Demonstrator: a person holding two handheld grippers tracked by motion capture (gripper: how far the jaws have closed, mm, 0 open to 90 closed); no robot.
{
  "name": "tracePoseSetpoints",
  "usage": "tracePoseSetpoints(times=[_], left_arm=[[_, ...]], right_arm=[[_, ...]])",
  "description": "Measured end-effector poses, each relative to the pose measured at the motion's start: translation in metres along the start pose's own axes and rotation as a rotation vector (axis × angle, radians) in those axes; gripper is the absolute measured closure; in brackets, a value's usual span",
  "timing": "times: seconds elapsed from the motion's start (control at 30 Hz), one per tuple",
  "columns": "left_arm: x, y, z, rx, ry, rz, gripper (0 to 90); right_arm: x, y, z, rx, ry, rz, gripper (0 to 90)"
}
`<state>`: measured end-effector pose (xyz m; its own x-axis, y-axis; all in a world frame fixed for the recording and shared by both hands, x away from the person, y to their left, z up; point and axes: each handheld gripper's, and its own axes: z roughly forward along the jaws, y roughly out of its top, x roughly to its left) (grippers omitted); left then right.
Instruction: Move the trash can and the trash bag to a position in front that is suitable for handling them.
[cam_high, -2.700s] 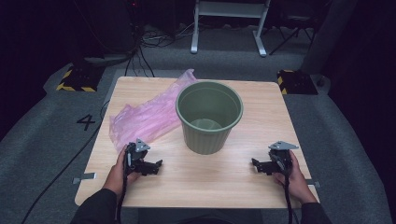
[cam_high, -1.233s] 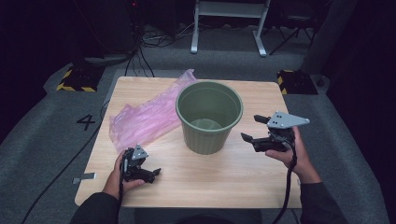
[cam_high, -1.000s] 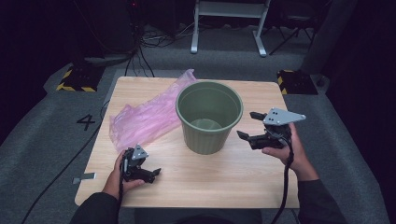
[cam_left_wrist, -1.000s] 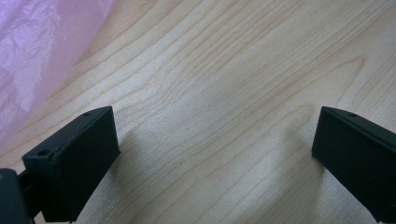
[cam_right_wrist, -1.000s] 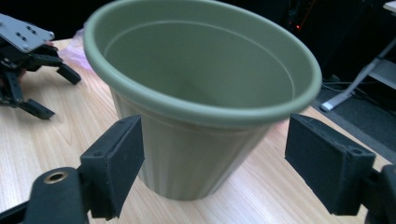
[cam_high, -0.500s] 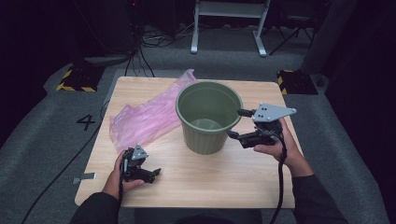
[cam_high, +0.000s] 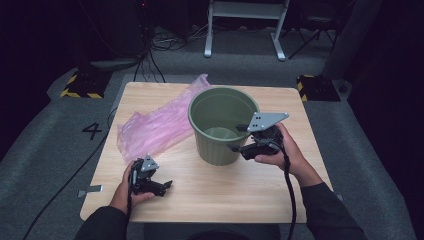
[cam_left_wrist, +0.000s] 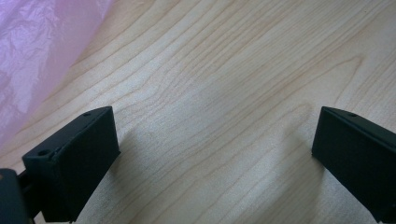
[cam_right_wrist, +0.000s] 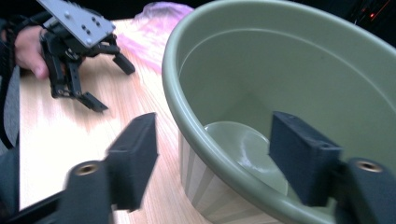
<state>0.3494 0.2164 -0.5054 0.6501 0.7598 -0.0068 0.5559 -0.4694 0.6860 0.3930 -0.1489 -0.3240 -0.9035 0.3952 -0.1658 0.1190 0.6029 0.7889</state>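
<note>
- A green plastic bin (cam_high: 220, 125) stands upright near the middle of the worktop (cam_high: 240, 195), a little toward the far edge; it is round, wider at the rolled rim than at the base, with faint ribs down its wall.
- Its long axis runs straight up and down, mouth open to the ceiling; the inside shows a bare, pale round floor.
- The right gripper (cam_high: 239, 138) sits at the bin's right-hand rim, pointing left across the worktop. Seen in the right gripper view, one jaw is outside the wall and one inside, straddling the rim (cam_right_wrist: 196, 140) at a middling gap. The jaws have just been closing, and the pads do not yet press on the wall.
- The left gripper (cam_high: 165, 185) rests low near the front left corner of the worktop, jaws spread wide over bare wood with nothing between them.
- A crumpled pink plastic bag (cam_high: 155, 125) lies flat to the bin's left, reaching toward the far edge.
</note>
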Motion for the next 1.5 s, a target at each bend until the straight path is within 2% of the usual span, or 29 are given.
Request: tracePoseSetpoints(times=[0.17,0.23,0.33,0.37,0.53,0.77,0.97,1.37,1.43,1.47,1.5], left_arm=[[0.0,0.0,0.0,0.0,0.0,0.0,0.5],[0.0,0.0,0.0,0.0,-0.002,0.0,0.4],[0.0,0.0,0.0,0.0,-0.003,0.0,0.4],[0.0,0.0,0.0,0.0,-0.002,0.0,0.5],[0.0,0.0,0.0,0.0,-0.002,0.0,0.5],[0.0,0.0,0.0,0.0,-0.003,0.002,0.4],[0.0,0.0,0.0,0.0,-0.003,0.002,0.5],[0.0,0.0,0.0,0.001,-0.002,0.002,0.5],[0.0,0.0,0.0,0.0,-0.002,0.002,0.4],[0.0,0.0,0.0,0.0,-0.003,0.002,0.5],[0.0,0.0,0.0,-0.001,-0.003,0.001,0.5]], right_arm=[[-0.001,0.001,0.012,0.059,0.041,-0.043,48.9],[-0.004,0.002,0.015,0.067,0.043,-0.064,55.3],[-0.006,0.003,0.015,0.075,0.063,-0.072,57.0],[-0.006,0.004,0.016,0.078,0.072,-0.091,59.5],[-0.007,0.004,0.015,0.086,0.085,-0.115,67.4],[-0.003,0.005,0.01,0.118,0.066,-0.158,75.3],[-0.001,0.003,0.004,0.146,0.043,-0.155,75.9],[-0.003,-0.009,-0.01,0.135,0.024,-0.143,74.9],[-0.003,-0.011,-0.012,0.134,0.018,-0.142,74.0],[-0.003,-0.013,-0.015,0.124,0.004,-0.133,68.3],[-0.003,-0.013,-0.015,0.124,0.004,-0.133,68.3]])
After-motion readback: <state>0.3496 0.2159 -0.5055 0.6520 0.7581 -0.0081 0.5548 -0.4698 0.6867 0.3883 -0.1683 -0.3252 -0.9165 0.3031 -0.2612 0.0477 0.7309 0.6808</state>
